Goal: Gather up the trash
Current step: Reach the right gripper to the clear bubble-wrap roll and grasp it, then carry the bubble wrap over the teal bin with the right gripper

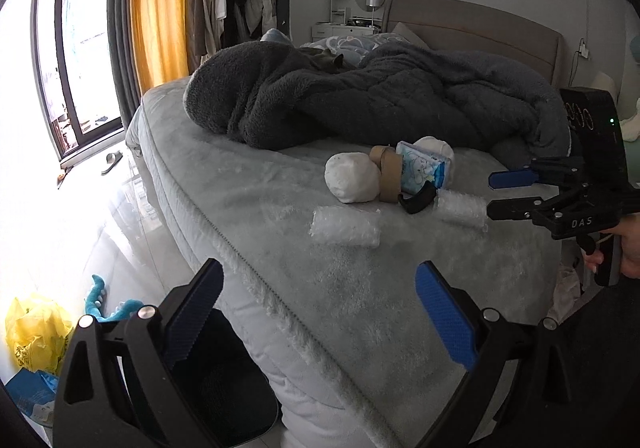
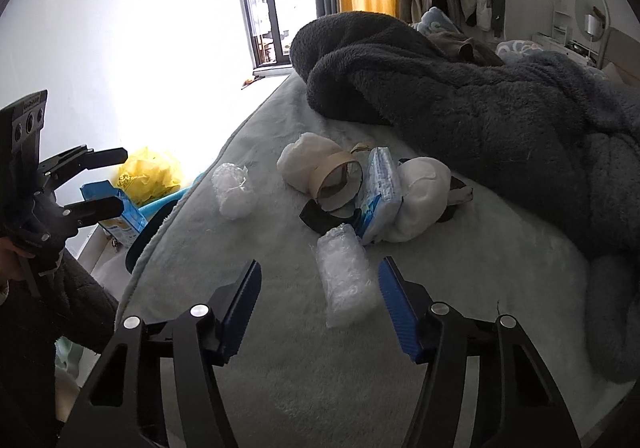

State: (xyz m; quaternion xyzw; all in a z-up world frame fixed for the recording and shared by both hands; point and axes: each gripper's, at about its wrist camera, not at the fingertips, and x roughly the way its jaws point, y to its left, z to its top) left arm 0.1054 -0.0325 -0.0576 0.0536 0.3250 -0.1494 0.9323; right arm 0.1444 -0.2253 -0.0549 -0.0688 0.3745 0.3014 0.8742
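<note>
Trash heap mid-bed [image 2: 280,368]: two white wads [image 2: 420,191], cardboard tape core [image 2: 340,179], blue tissue pack [image 2: 380,187], black scrap [image 2: 320,217], two bubble-wrap rolls. My right gripper [image 2: 318,312] has its fingers apart, the near roll [image 2: 346,280] loose between them. My left gripper [image 1: 320,312] gapes empty at the bed edge near the other roll [image 1: 346,226].
</note>
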